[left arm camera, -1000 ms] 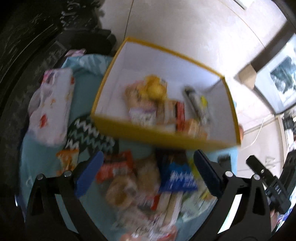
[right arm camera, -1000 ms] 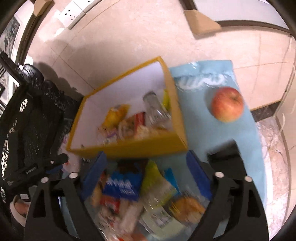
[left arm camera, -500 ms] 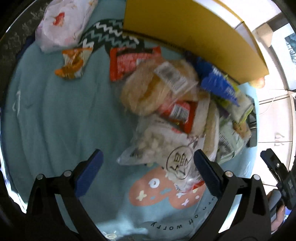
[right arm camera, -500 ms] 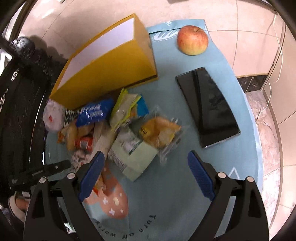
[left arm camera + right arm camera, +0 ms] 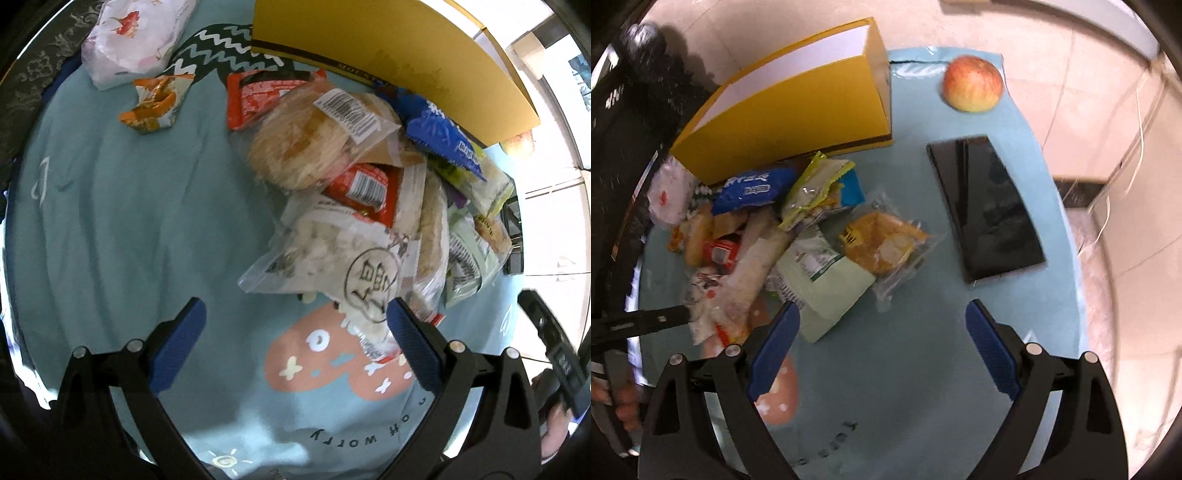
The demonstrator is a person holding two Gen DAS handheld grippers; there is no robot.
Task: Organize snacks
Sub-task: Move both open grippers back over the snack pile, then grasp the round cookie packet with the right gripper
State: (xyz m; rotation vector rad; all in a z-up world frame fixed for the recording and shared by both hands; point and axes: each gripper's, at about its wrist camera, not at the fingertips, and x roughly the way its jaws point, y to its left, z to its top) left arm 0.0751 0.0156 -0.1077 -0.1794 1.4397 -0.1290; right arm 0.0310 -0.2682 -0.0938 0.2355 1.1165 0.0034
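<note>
A light blue cloth point(image 5: 923, 369) covers the tabletop, with a yellow box point(image 5: 798, 114) at its far side and a heap of snack packets point(image 5: 354, 192) just in front of it. A black phone point(image 5: 986, 206) and an apple point(image 5: 973, 83) lie apart from the heap. The left gripper point(image 5: 293, 325) and right gripper point(image 5: 882, 332) hang over the cloth, jaws wide apart and empty.

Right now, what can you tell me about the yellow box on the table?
The yellow box is a big cardboard-looking carton, bright yellow outside and white inside, with a dark band along its bottom edge. It stands upright and open at the top on the light blue tablecloth, at the far side of it. Its inside is hidden from here. The snack pile crowds against its near wall, where a blue packet lies right at its foot. No fingers touch it.
</note>
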